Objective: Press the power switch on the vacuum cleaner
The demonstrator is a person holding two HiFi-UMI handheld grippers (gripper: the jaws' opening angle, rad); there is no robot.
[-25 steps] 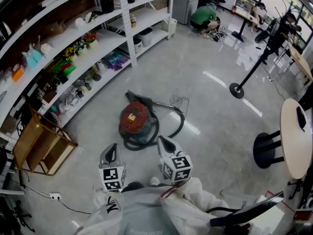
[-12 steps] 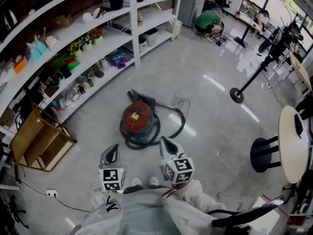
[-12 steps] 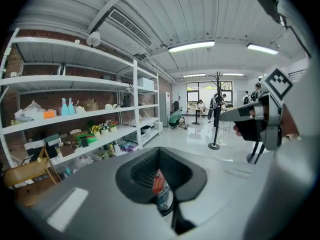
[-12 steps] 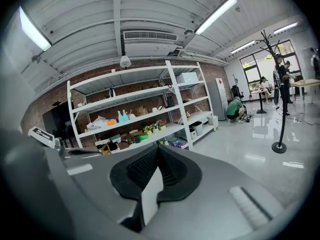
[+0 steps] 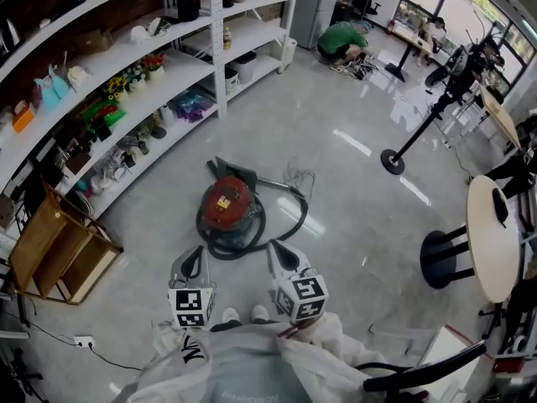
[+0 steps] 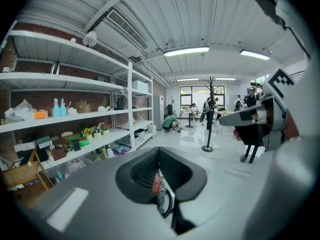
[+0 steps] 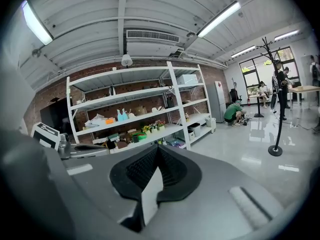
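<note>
The red vacuum cleaner [image 5: 225,205] stands on the grey floor, ringed by its black hose [image 5: 252,243], with a yellow mark on top. Both grippers are held low in front of the person, short of the vacuum and apart from it. In the head view my left gripper [image 5: 195,257] points at the hose's near left side and my right gripper [image 5: 280,252] at its near right. Both have their jaws closed to a point with nothing held. Below the left gripper's jaws [image 6: 160,156] a sliver of the red vacuum cleaner [image 6: 156,185] shows. The right gripper [image 7: 157,153] looks towards the shelves.
Long white shelving [image 5: 126,65] with small goods runs along the left. A wooden crate [image 5: 59,254] lies at its near end. On the right are a round table [image 5: 491,238] and a pole stand [image 5: 393,159]. A person in green [image 5: 340,36] crouches far back.
The head view has shifted slightly, so the vacuum sits a little further left in it. Both grippers keep the same pose, with no visible change in their jaws.
</note>
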